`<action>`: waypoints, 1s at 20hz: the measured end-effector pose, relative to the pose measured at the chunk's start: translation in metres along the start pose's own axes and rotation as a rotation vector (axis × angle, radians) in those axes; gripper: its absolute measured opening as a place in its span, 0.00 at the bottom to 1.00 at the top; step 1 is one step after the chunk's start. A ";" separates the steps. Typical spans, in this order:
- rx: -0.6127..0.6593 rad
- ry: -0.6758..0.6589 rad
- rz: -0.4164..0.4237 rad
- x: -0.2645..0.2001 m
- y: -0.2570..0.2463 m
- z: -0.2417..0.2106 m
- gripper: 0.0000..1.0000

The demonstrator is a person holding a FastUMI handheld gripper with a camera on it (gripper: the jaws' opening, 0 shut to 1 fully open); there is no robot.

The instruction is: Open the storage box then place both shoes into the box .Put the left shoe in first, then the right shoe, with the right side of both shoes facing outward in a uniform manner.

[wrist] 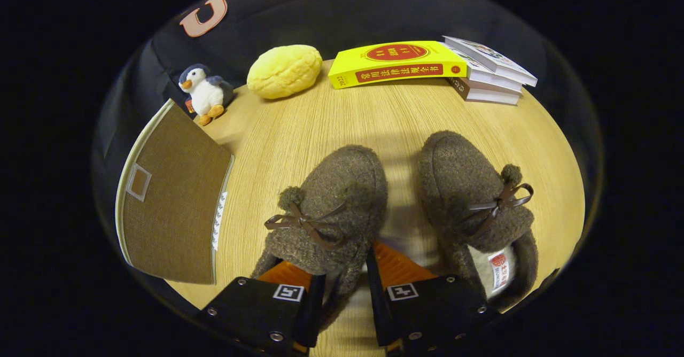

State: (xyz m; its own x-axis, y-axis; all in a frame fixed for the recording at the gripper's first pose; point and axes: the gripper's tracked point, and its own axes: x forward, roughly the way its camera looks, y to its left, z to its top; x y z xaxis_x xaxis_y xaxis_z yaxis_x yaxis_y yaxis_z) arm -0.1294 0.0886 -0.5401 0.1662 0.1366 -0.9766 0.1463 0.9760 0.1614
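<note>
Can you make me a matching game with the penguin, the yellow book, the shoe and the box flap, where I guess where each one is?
Things:
1. penguin toy
2. yellow book
3. left shoe
4. box flap

Places:
A. between the gripper fingers
B. beside the stacked books
C. next to the yellow bun toy
D. on the table, left of the shoes

Pairs: 1-C, 2-B, 3-A, 4-D

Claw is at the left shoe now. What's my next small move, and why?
Probably close and lift. The claw sits with one finger on either side of the left shoe's heel wall, and whether they press yet is unclear. The storage box waits left of it, flap up.
</note>
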 end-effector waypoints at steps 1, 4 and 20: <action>0.008 0.001 0.002 0.000 -0.002 0.000 0.40; 0.059 -0.003 -0.006 -0.004 -0.009 0.006 0.19; 0.001 -0.114 0.178 -0.146 0.155 0.103 0.03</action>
State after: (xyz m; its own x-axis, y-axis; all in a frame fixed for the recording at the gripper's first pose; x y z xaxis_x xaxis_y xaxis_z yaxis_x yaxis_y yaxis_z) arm -0.0306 0.2030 -0.3581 0.2986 0.2866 -0.9103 0.1057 0.9380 0.3300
